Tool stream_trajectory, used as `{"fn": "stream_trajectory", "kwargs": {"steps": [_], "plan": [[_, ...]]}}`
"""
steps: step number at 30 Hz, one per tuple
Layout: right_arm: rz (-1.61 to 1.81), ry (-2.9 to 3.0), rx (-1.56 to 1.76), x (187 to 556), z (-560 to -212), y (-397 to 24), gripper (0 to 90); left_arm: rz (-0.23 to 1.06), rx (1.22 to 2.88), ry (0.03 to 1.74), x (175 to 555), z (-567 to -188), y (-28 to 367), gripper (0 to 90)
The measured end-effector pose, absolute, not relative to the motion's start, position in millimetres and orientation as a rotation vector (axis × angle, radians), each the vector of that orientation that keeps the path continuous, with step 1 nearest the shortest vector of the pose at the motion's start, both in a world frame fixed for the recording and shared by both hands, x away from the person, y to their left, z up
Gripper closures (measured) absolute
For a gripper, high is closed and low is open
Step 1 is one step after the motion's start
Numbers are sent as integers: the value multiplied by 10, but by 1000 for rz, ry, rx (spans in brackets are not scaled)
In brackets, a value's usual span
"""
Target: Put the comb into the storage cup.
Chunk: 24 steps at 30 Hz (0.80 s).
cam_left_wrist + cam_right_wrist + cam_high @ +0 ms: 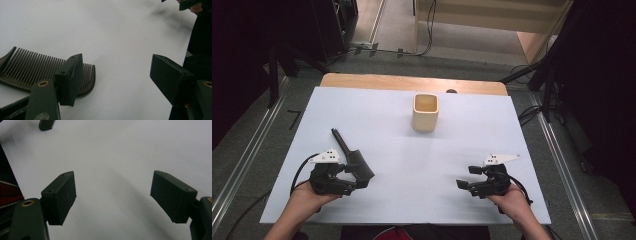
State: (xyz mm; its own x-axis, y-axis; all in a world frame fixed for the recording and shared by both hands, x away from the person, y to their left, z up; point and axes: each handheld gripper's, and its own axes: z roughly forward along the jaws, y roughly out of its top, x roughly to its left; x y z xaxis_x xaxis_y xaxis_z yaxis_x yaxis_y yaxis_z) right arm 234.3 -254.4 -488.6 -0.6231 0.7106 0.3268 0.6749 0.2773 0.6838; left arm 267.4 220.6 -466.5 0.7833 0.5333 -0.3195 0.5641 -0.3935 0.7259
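While both hands rest near the front edge of the white tabletop, the left tool has its jaws spread wide with nothing between them, and the dark comb lies just beside it. From the high view the comb lies slanted, its thin handle pointing away toward the far left and its broad toothed part close to the left tool. From the left gripper view the comb lies flat on the white surface, and one jaw of the left tool stands in front of the toothed end and covers a part of it; whether that jaw touches the comb I cannot tell. The right tool is well apart on the other side, also near the front edge, and from the right gripper view the right tool has its jaws wide apart over bare white surface. A cream square cup stands upright near the far middle of the tabletop, well apart from both tools and from the comb. Nothing lies between the comb and the cup.
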Motion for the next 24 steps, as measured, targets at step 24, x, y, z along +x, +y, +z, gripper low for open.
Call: {"fn": "stream_trajectory", "kwargs": {"steps": [24], "plan": [[1267, 2471, 1379, 2358, -4896, -2538, 193, -16, 2057, 840, 2693, -4612, 2168, 286]]}}
